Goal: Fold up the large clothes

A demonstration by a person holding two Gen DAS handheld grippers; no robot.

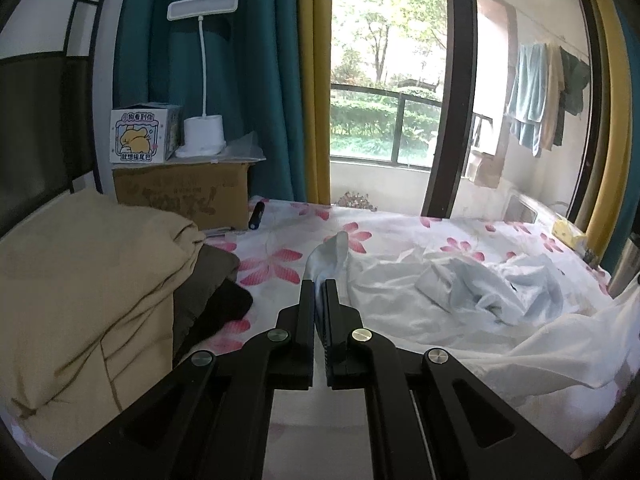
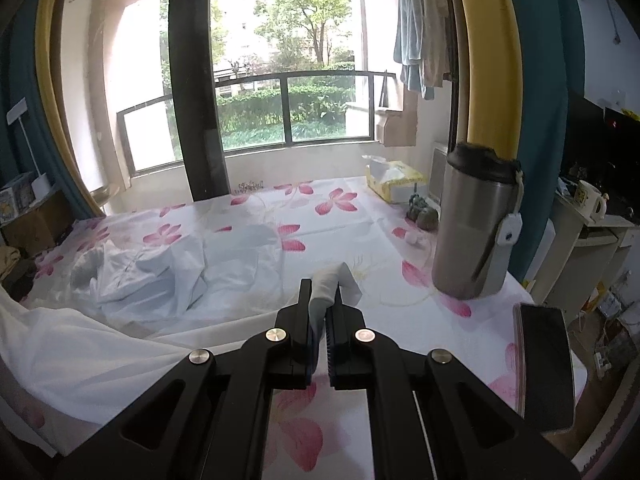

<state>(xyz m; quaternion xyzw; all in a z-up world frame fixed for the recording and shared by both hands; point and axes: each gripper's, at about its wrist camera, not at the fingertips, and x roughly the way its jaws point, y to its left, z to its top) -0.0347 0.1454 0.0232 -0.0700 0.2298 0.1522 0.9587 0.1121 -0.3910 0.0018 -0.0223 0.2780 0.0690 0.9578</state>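
A large white garment (image 1: 460, 288) lies crumpled on the bed with the pink-flower sheet (image 1: 280, 260). My left gripper (image 1: 320, 284) is shut on one corner of it, and a tuft of cloth (image 1: 332, 252) sticks out past the fingertips. In the right wrist view the same garment (image 2: 160, 268) is spread to the left, and my right gripper (image 2: 322, 286) is shut on another corner (image 2: 336, 276). The cloth hangs in a slack band between the two grippers along the near edge (image 2: 80, 356).
Folded beige and dark bedding (image 1: 80, 280) lies left. A cardboard box (image 1: 184, 192) with a lamp (image 1: 204, 132) stands behind it. A steel flask (image 2: 476, 224), a tissue pack (image 2: 394, 184) and a dark phone (image 2: 544, 364) are on the right of the bed.
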